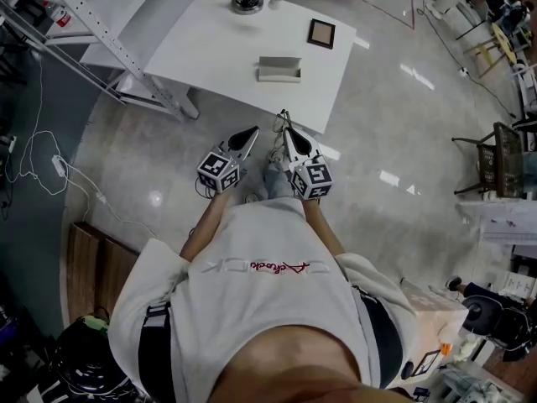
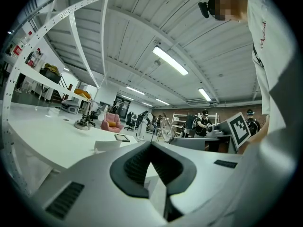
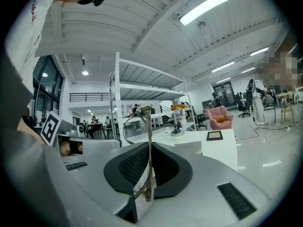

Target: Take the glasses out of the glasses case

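**A:** Where are the glasses?

**B:** The glasses (image 3: 149, 126) are pinched in the right hand-held gripper (image 3: 149, 148), jaws nearly closed on the thin wire frame. One lens ring stands just past its tips. The glasses case (image 1: 279, 69) lies on the table (image 1: 210, 49), well ahead of both.

**A:** And the left hand-held gripper (image 2: 150, 145)?

**B:** Jaws together, empty, just beside the right.

**A:** How will they handle?

**B:** Light, springy and easily bent, I'd judge. Grip the metal near the hinge, gently, and never the lenses.
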A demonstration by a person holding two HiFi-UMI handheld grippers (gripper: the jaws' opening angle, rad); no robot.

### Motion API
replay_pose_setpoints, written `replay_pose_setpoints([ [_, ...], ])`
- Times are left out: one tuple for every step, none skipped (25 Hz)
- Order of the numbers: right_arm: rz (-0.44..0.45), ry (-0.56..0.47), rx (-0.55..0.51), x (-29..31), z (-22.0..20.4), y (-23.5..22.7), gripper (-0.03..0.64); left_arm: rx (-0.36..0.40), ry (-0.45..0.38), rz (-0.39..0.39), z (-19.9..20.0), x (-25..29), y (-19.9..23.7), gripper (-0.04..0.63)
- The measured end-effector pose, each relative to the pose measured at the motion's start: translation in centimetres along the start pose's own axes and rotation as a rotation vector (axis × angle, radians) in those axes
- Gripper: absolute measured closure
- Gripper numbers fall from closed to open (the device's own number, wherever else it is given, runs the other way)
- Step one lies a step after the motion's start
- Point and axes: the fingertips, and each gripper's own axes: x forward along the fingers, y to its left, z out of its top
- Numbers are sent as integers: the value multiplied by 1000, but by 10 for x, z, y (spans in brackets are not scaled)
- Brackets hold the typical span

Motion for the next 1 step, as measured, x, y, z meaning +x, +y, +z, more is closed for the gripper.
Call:
replay_pose_setpoints([
  [-1, 0, 0, 0, 0, 0, 595, 0, 0, 0, 0, 0, 0, 601],
])
